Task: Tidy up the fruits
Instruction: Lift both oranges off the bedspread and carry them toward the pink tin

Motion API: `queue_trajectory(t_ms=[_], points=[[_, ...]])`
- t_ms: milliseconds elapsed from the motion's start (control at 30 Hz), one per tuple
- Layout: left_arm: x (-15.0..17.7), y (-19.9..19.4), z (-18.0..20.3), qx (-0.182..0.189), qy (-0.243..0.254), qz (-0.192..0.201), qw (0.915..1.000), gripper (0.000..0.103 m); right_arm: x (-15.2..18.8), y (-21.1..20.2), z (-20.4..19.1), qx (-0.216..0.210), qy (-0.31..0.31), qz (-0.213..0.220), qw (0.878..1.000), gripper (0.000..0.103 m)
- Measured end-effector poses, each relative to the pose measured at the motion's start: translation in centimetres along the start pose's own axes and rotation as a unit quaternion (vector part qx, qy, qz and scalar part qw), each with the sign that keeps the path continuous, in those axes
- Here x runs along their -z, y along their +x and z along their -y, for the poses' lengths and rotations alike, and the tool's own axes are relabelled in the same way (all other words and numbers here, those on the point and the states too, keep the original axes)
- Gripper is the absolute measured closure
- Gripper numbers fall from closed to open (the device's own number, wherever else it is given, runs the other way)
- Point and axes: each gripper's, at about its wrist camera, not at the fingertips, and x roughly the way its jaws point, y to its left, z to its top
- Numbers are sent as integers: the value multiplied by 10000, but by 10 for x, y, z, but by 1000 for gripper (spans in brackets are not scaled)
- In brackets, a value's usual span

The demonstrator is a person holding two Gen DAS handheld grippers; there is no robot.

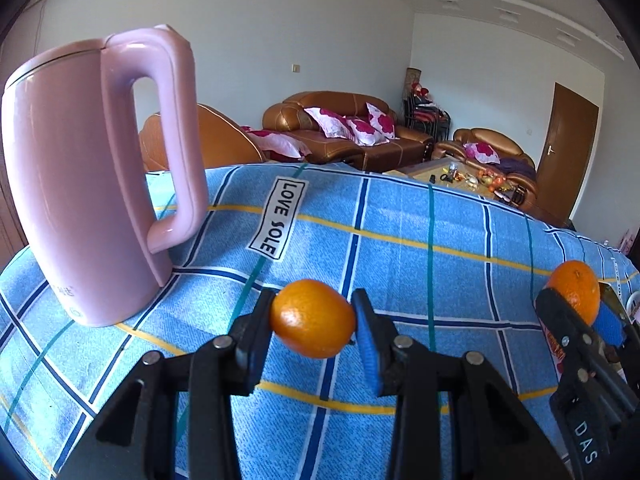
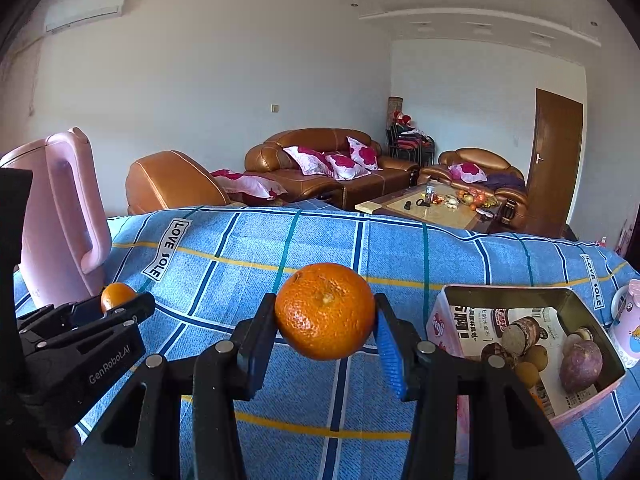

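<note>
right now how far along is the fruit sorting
Partly done: the tin box on the blue checked cloth already holds several fruits, including a purple one and small brown ones. In hand: the left gripper has its jaws shut on a small oval orange, the right gripper on a rounder mandarin. Left: both still need placing in the box.

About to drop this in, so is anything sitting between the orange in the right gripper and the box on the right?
Nothing visible does. The right gripper holds the orange above bare blue cloth, and the open box lies just beside it.
</note>
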Motion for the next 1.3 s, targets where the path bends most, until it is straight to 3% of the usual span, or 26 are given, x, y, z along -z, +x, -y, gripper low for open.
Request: queue_trajectory(t_ms=[467,1300], points=[[11,-25,7,-325,34,368,9988,63,7,-14,3,-6,-21,55,10000,54],[26,-58,31,-529,223,783,9953,63,19,-41,17,32,-8,140,9999,54]])
